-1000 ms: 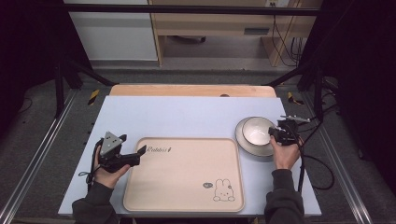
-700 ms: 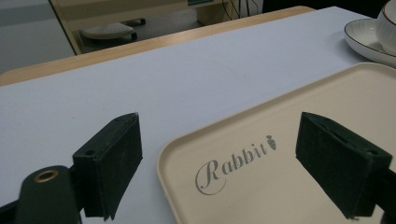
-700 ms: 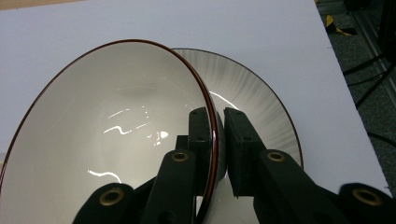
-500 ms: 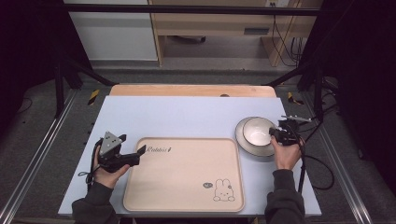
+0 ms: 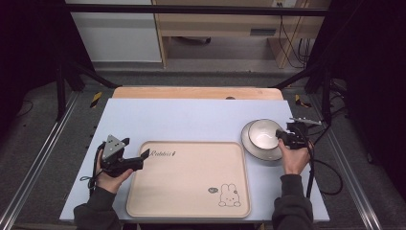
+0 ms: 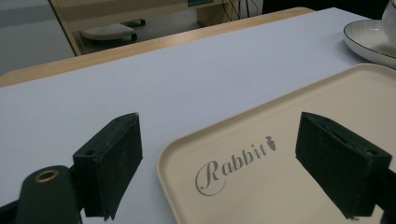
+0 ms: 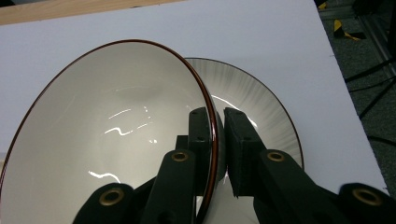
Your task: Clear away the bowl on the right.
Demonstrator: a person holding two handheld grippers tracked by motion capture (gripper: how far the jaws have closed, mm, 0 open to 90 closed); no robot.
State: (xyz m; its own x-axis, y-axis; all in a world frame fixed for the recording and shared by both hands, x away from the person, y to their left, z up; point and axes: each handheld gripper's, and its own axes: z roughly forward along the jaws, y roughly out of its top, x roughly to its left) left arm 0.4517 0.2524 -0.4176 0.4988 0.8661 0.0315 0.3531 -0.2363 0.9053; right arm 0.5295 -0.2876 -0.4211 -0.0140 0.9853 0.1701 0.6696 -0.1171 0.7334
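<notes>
Pale blue tabletop (image 5: 191, 120) is carrying a beige tray (image 5: 189, 179), where the left gripper (image 5: 143, 155) is hovering spread, while the right gripper (image 7: 217, 135) is pinching the bowl (image 7: 107, 130) rim over its plate (image 7: 261, 102).

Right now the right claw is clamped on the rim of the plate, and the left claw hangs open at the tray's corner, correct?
Not quite. The right claw is clamped on the rim of the bowl, which sits on the plate; the right gripper view shows it. The left claw does hang open at the tray corner.

left gripper (image 5: 144, 155) fingers spread wide, right gripper (image 5: 280, 137) fingers clamped
</notes>
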